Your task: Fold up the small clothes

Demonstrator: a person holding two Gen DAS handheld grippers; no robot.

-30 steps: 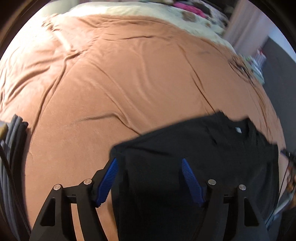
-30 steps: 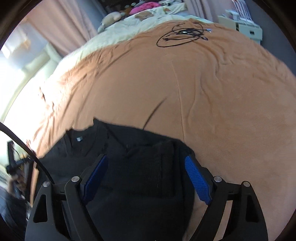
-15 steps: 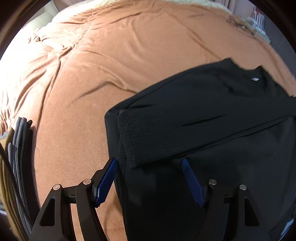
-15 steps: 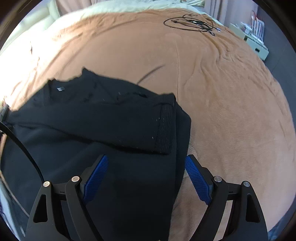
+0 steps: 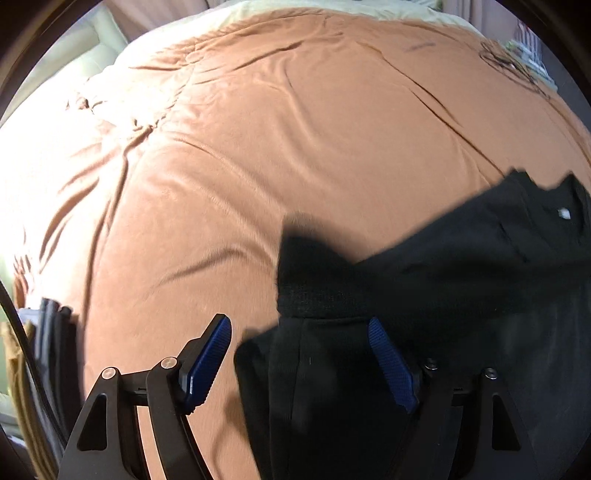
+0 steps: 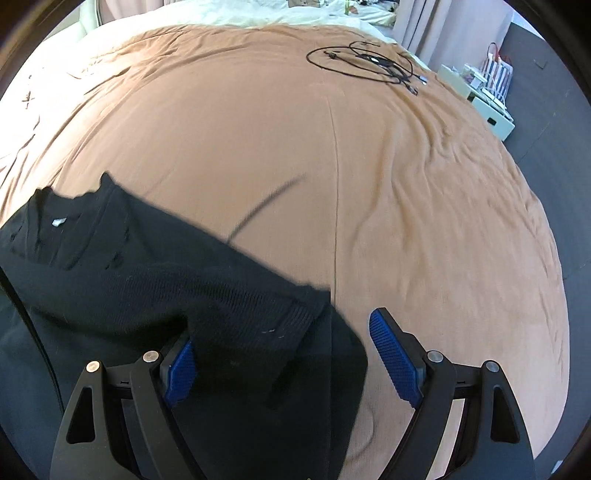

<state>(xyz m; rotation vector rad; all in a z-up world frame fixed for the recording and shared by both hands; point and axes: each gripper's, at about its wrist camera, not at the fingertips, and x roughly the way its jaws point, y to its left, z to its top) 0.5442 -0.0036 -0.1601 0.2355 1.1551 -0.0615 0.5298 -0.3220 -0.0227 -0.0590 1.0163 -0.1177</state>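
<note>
A black long-sleeved top [image 5: 461, 280] lies on the brown bedspread [image 5: 295, 129], sleeves folded across its body. It also shows in the right wrist view [image 6: 147, 280], with a white neck label [image 6: 57, 221]. My left gripper [image 5: 299, 365] is open over the garment's left edge, just below a ribbed cuff [image 5: 314, 288]. My right gripper [image 6: 291, 358] is open over the garment's right edge, with the other ribbed cuff [image 6: 288, 325] lying between its blue pads. Neither gripper holds cloth.
A coil of black cable [image 6: 369, 62] lies at the far right of the bed. A white bedside unit [image 6: 484, 99] with striped bags stands beyond the bed's right edge. Folded clothes [image 5: 44, 369] are stacked at the left. Pale bedding [image 6: 258, 14] lies at the head.
Both grippers stayed open. The views pulled back and tilted up from the garment, so more bedspread shows now. The left view shifted left, the right view shifted right.
</note>
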